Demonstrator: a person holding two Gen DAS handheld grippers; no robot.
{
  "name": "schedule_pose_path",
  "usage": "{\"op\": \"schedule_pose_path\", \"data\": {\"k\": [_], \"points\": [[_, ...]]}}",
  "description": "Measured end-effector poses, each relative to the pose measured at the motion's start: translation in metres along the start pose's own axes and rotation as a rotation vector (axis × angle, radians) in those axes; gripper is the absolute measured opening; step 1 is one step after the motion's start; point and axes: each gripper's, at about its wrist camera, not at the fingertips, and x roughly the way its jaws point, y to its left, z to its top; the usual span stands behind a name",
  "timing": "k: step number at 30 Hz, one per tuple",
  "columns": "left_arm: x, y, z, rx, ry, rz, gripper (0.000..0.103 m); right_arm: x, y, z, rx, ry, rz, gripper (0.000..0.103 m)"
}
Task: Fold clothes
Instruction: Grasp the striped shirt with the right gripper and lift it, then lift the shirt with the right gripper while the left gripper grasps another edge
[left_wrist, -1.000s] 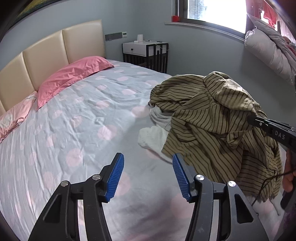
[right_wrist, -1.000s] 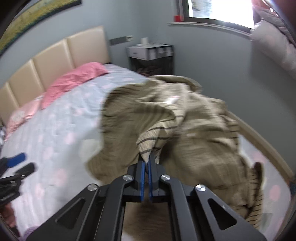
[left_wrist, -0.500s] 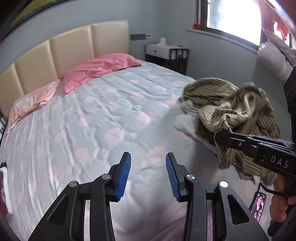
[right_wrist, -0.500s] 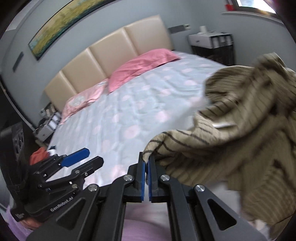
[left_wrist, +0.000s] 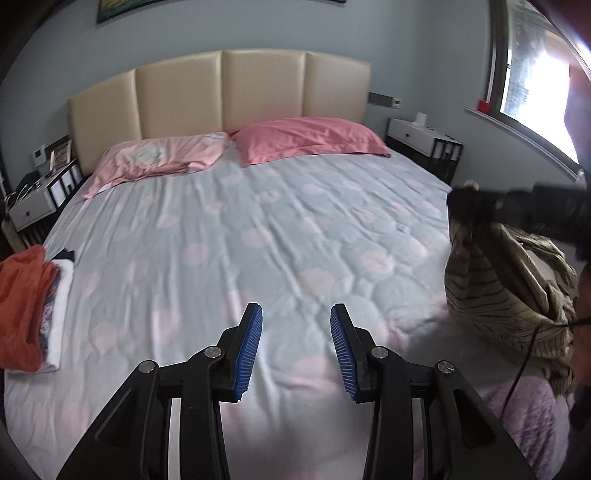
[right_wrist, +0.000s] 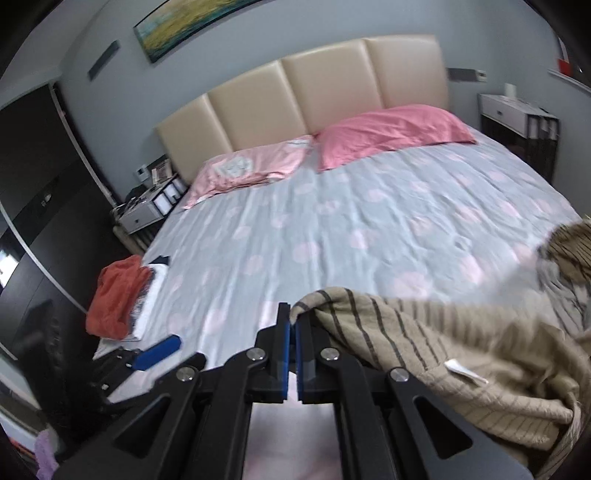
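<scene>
A tan garment with dark stripes (right_wrist: 443, 354) hangs from my right gripper (right_wrist: 292, 325), which is shut on its edge near the foot of the bed. In the left wrist view the garment (left_wrist: 495, 291) dangles at the right, below the blurred right gripper (left_wrist: 480, 203). My left gripper (left_wrist: 295, 343) is open and empty, above the bedspread (left_wrist: 258, 229). Its blue pad also shows in the right wrist view (right_wrist: 159, 350) at the lower left.
A stack of folded clothes, orange on top (left_wrist: 26, 302), lies at the bed's left edge, also in the right wrist view (right_wrist: 118, 299). Two pink pillows (left_wrist: 306, 136) lie by the beige headboard (left_wrist: 221, 92). Nightstands stand on both sides (left_wrist: 424, 136). A window is at right.
My right gripper has carried the striped garment leftward off the pile toward the bed's middle. Both views have swung left, so the headboard faces me and the folded stack has come into sight.
</scene>
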Motion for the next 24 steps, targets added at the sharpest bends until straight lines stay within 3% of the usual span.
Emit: {"op": "schedule_pose_path", "data": {"k": [5, 9, 15, 19, 21, 24], "points": [[0.002, 0.07, -0.017, -0.135, -0.014, 0.051, 0.04, 0.04, 0.088, 0.015, -0.091, 0.02, 0.146, 0.002], [0.011, 0.12, -0.045, -0.293, 0.022, -0.025, 0.04, 0.087, 0.109, 0.008, -0.114, 0.098, 0.124, 0.002], [0.037, 0.128, -0.055, -0.332, 0.096, -0.114, 0.04, 0.134, 0.089, -0.016, -0.097, 0.25, 0.079, 0.006], [0.05, 0.114, -0.054, -0.292, 0.127, -0.153, 0.04, 0.13, 0.081, -0.021, -0.115, 0.281, 0.06, 0.014], [0.053, 0.105, -0.054, -0.265, 0.137, -0.173, 0.04, 0.121, 0.077, -0.019, -0.128, 0.284, 0.045, 0.025], [0.052, 0.088, -0.053, -0.222, 0.143, -0.207, 0.042, 0.104, 0.062, -0.019, -0.153, 0.29, 0.003, 0.029]]}}
